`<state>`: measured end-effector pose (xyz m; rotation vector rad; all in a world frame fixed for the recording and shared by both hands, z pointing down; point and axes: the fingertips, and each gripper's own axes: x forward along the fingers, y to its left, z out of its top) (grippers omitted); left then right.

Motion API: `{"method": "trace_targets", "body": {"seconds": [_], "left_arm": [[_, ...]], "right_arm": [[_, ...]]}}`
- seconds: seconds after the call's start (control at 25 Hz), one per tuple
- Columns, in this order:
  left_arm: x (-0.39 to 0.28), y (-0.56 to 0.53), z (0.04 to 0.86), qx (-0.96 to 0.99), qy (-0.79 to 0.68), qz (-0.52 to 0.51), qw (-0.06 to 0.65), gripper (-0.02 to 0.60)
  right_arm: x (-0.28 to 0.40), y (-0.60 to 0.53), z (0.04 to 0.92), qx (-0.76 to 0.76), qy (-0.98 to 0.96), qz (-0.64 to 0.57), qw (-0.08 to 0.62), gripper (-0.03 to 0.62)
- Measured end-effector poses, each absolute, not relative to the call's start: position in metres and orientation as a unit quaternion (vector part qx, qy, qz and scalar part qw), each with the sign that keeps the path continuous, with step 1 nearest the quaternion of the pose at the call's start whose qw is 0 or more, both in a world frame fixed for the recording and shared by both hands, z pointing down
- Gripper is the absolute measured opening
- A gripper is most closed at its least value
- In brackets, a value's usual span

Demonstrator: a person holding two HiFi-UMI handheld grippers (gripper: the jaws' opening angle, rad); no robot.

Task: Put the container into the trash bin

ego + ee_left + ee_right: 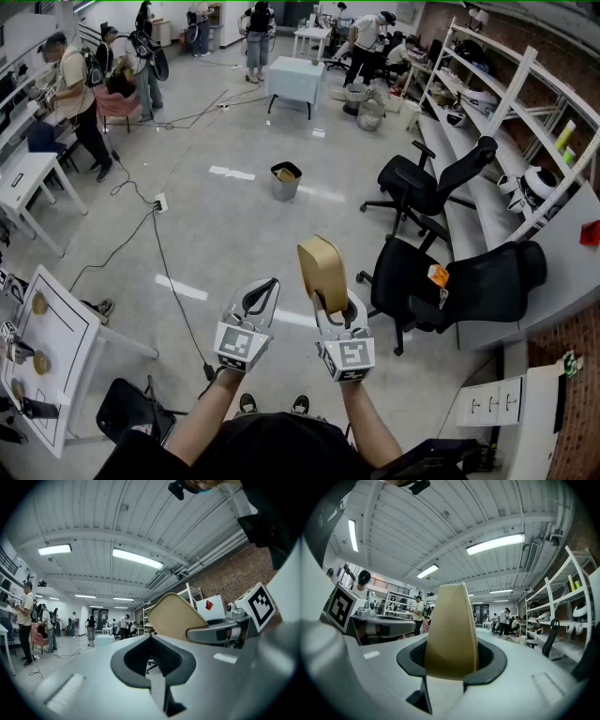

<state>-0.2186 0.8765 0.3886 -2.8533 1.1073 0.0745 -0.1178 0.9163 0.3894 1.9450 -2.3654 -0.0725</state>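
Two grippers point level over the open floor. Ahead of them and well apart, the trash bin [285, 183] stands on the floor with something yellowish inside. Slightly right of it in the head view, the container [322, 272] rises a little tilted: a tan, thin-walled, curved shell, seemingly moulded pulp or light plastic. It looks light and fairly stiff. A hard squeeze would probably flex or crush it, while its matte skin should resist slipping. The lower wall, where it is pinched at present, seems the sound place to hold it. The left gripper [261, 298] has its jaws fully together on nothing. The right gripper [339, 314] stands fairly wide, pads clamped on the container's lower end.
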Motion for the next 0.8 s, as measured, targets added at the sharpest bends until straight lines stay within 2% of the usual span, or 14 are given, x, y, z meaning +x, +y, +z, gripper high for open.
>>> {"method": "trace_targets", "body": {"seconds": [0.36,0.8], "left_arm": [[-0.204,0.873,0.397,-0.933,0.357,0.008,0.036,0.002],[-0.159,0.870,0.405,-0.930,0.366,-0.016,0.044,0.002]], "right_arm": [[-0.114,0.912,0.387,0.613,-0.788,-0.042,0.034,0.196],[-0.071,0.897,0.399,0.604,-0.797,-0.020,0.009,0.196]]}}
